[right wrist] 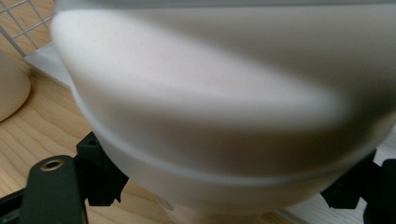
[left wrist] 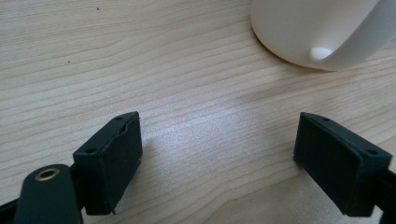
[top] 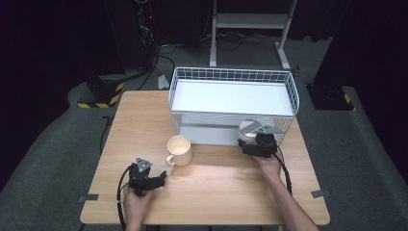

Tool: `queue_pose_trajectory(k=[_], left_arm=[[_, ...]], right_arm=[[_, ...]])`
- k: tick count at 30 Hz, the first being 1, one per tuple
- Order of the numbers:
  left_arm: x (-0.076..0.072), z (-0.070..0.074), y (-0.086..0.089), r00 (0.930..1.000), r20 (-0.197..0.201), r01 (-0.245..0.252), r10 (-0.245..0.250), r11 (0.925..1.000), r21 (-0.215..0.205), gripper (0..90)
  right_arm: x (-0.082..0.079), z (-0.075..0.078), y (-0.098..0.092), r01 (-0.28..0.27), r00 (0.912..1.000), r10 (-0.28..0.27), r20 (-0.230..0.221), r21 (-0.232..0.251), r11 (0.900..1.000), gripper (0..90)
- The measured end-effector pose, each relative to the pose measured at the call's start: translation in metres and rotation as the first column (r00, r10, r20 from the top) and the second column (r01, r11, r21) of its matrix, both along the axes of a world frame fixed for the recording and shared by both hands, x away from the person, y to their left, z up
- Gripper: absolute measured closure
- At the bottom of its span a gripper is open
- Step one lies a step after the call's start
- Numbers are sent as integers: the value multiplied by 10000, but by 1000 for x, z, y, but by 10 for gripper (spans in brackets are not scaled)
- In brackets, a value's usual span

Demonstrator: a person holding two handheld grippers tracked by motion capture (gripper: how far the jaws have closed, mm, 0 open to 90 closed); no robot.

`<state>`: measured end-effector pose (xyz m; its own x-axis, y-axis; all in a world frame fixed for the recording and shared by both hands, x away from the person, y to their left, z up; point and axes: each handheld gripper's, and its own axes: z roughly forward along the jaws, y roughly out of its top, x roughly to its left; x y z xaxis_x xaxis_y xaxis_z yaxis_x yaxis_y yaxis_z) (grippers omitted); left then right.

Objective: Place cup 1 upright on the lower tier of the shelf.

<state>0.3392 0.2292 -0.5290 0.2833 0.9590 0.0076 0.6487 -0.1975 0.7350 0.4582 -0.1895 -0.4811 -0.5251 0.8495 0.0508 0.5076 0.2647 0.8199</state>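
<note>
Right gripper [top: 250, 143] clamped on a white cup [top: 248, 129] at the basket's [top: 288, 79] six o'clock wall, risking collision; left gripper [top: 161, 179] apart, idle at the mug's [top: 179, 150] seven o'clock.

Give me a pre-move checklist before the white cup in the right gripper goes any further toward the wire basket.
1. Grip: right gripper has its jaws either side of the white cup, which sits between them. Ok.
2. Pad pressure on the cup: contact points are hidden. Cannot tell.
3. Wire basket tray: bare, room for the cup. Ok.
4. Basket rim clearance: the cup is level with the near wall, not above it. Not ok.
5. Left gripper: jaws open on bare table, holding nothing. Ok.
6. Cream mug: stands upright, apart from both grippers. Ok.
</note>
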Motion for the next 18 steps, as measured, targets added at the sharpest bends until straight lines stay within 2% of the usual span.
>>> queue_pose_trajectory(k=[11, 15, 18], left_arm=[[0, 0, 0, 10000, -25, 32, -32, 10000, 32, 156], [0, 0, 0, 10000, -32, 32, -32, 10000, 31, 157], [0, 0, 0, 10000, -29, 32, -31, 10000, 37, 157]], right_arm=[[5, -5, 1, 211, 9983, -195, 552, -283, 9994, 186], [8, -4, 2, 272, 9983, -250, 524, -416, 9988, 187], [12, -4, 2, 409, 9980, -392, 499, -338, 9986, 187]])
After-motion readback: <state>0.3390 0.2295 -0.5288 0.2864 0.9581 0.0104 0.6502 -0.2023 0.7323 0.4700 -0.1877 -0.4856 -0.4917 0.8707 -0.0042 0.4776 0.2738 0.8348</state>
